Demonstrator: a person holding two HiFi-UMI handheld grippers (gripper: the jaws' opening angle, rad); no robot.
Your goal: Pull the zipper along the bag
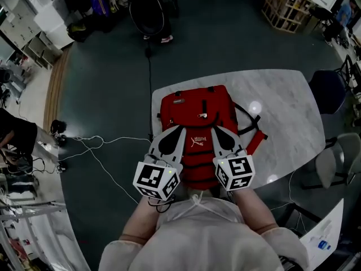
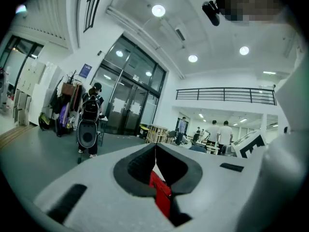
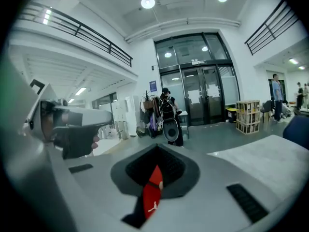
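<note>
While left gripper, right gripper hover, bag by table edge

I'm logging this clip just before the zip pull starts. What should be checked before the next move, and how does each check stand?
1. The red bag lies flat on the marble table: ok.
2. The zipper pull is in sight on the bag's front in the head view: ok.
3. The left gripper is open and ready to grasp: not ok. Its jaws are together, and red fabric shows in the hollow behind the tips.
4. The right gripper is open and at the pull: not ok. Its jaws are together, and the tips sit short of the pull.
5. Either gripper is pinching bag fabric: cannot tell.
</note>
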